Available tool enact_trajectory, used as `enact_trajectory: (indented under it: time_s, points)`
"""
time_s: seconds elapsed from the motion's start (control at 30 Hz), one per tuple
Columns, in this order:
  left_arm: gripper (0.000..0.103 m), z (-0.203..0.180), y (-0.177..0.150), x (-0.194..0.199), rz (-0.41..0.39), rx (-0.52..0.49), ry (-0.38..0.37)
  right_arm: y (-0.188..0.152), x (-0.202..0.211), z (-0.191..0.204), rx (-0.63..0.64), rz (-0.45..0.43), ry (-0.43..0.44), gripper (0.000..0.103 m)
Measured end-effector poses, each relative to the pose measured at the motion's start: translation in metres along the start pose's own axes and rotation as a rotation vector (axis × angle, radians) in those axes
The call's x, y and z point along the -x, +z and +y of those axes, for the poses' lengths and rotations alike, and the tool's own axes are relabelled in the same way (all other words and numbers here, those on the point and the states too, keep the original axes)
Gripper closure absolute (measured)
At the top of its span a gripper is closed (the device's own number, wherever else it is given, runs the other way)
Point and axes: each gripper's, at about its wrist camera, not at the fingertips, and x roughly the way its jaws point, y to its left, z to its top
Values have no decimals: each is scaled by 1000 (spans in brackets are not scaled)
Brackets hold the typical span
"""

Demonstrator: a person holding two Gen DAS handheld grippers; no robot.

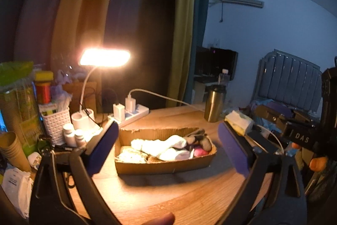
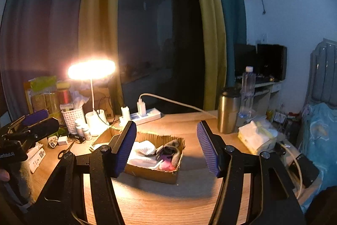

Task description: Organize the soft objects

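A shallow cardboard box [image 1: 164,166] sits on the wooden desk, also in the right wrist view [image 2: 151,174]. It holds white socks [image 1: 166,146], a grey sock [image 1: 198,136] and a pink item [image 1: 200,152]; the same pile shows in the right wrist view [image 2: 155,153]. My left gripper [image 1: 168,147] is open and empty, held above the desk in front of the box. My right gripper [image 2: 166,149] is open and empty, also in front of the box. The left gripper shows at the left edge of the right wrist view [image 2: 31,119].
A lit desk lamp [image 1: 105,58], a power strip with chargers [image 1: 130,113], a white basket [image 1: 55,123] and small bottles stand at the back left. A steel tumbler [image 1: 213,102] and a tissue pack [image 1: 239,121] stand right. Scissors [image 2: 65,151] lie left.
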Motion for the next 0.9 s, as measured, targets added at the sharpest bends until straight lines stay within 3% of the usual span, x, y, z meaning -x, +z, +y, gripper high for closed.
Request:
enact_trajectory:
  time_s: [0.2, 0.4, 0.53, 0.67, 0.9]
  points:
    - [3, -4, 12, 18, -40, -1, 40, 10, 24, 2, 20, -62, -20, 39]
    - [2, -15, 16, 32, -85, -49, 128, 14, 38, 2, 28, -88, -30, 39]
    - [1, -18, 14, 34, -93, -52, 111, 14, 39, 5, 32, -81, -35, 38]
    - [1, -18, 13, 33, -92, -55, 120, 13, 35, 7, 24, -74, -30, 26]
    - [1, -11, 11, 34, -89, -28, 105, 10, 29, 4, -4, -56, -75, 17]
